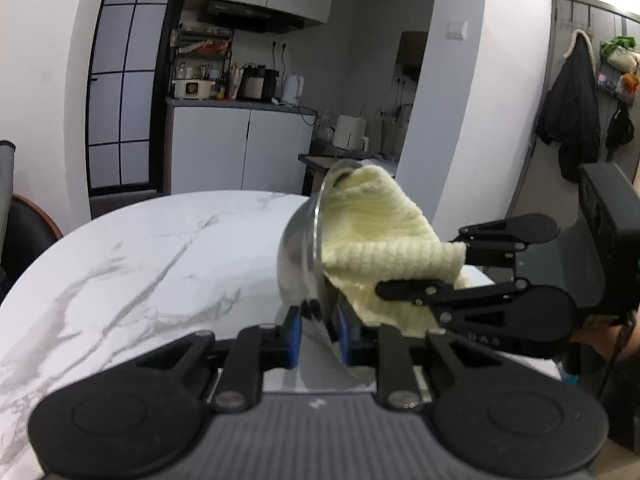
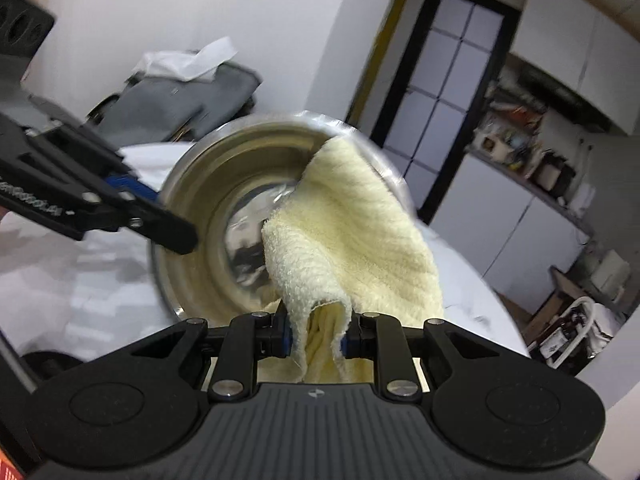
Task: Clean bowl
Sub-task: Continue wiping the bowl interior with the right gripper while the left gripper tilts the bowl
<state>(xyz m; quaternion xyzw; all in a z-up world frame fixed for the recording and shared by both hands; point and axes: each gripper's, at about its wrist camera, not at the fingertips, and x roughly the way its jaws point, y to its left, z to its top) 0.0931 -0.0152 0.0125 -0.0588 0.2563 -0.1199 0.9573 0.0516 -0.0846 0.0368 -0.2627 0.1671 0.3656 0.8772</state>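
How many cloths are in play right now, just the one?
1: a pale yellow cloth, pinched in the right gripper and draped into the tilted steel bowl gripped at its rim by the left gripper. No others visible.

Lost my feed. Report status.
Left gripper clamped on bowl rim, bowl tipped sideways. Right gripper shut on yellow cloth inside bowl. Nothing blocking.

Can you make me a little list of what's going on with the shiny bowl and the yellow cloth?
bowl: metal, tipped on its side above the marble table, rim pinched by the left tool
bowl point
cloth: pale yellow, pushed into the bowl
right tool: shut on the cloth
table: white marble with grey veins
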